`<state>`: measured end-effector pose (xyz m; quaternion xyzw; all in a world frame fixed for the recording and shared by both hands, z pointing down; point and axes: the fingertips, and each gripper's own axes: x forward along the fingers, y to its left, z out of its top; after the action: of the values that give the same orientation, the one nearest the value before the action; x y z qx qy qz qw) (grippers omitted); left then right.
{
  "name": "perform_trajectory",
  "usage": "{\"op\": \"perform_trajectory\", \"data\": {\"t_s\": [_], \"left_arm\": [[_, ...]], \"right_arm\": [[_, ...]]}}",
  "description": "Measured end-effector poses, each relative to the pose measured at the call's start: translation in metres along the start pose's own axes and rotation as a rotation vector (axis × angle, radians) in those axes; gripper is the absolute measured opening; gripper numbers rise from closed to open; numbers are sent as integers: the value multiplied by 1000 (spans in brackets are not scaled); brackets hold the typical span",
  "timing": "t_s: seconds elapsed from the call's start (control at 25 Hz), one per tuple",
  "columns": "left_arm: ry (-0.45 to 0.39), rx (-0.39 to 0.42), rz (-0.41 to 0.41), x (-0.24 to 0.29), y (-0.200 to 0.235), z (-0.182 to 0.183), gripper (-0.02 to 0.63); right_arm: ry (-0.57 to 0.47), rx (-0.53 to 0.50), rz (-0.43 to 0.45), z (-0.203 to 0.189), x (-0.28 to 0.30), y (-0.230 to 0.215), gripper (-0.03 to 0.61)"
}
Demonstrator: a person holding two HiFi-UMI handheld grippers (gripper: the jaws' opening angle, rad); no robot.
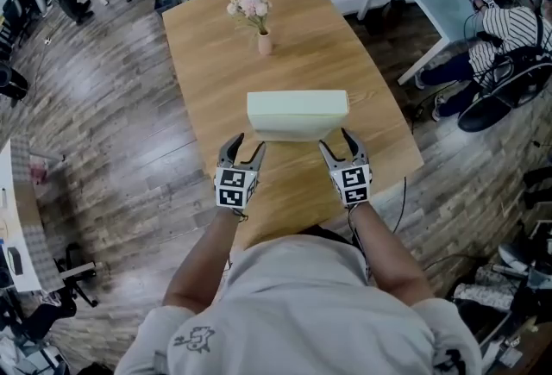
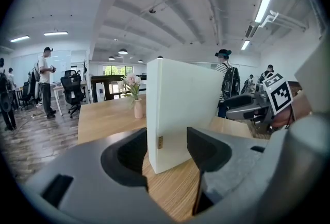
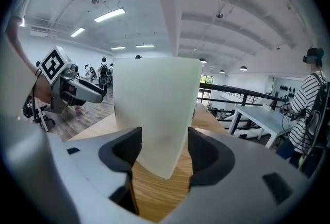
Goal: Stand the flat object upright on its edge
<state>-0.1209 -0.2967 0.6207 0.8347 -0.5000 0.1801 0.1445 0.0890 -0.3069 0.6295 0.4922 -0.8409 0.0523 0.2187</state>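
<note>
flat object (image 1: 297,115), a pale slab, is upright on its long edge on the near half of the desk (image 1: 216,37), about midway between the left and right edges and well apart from the flower vase (image 1: 263,39) toward the far edge. the left gripper (image 1: 245,146) has the slab's near left corner between its jaws, and the right gripper (image 1: 338,144) has the near right corner. both sets of jaws stand wide, with the pads against the slab's faces.

we judge the step in hand to be the last one: settling the slab on its edge. its lower corner seems to sit at the desk surface, but we cannot confirm full contact along the edge.

the next move calls for:
- lower edge flat on the desk along its whole length
- broad faces vertical, no lean toward either face
- both jaws opened evenly, then drawn straight back toward the near edge without brushing the slab
</note>
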Motion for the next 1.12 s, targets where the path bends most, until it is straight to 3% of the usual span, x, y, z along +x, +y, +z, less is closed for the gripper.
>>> {"op": "perform_trajectory", "data": {"t_s": [0.32, 0.48, 0.72, 0.92, 1.12], "left_arm": [[-66, 9, -46, -35, -18, 23, 235], [-95, -5, -86, -52, -27, 29, 162], [-140, -29, -112, -87, -30, 33, 53], [-207, -14, -113, -122, -40, 52, 32], [-216, 7, -161, -143, -55, 51, 8]], "right_arm": [[-43, 1, 15, 22, -35, 15, 242], [-76, -2, 43, 36, -52, 28, 204], [-98, -17, 102, 46, -76, 54, 84], [-141, -4, 103, 66, -99, 69, 9], [-159, 0, 125, 81, -118, 87, 5]]}}
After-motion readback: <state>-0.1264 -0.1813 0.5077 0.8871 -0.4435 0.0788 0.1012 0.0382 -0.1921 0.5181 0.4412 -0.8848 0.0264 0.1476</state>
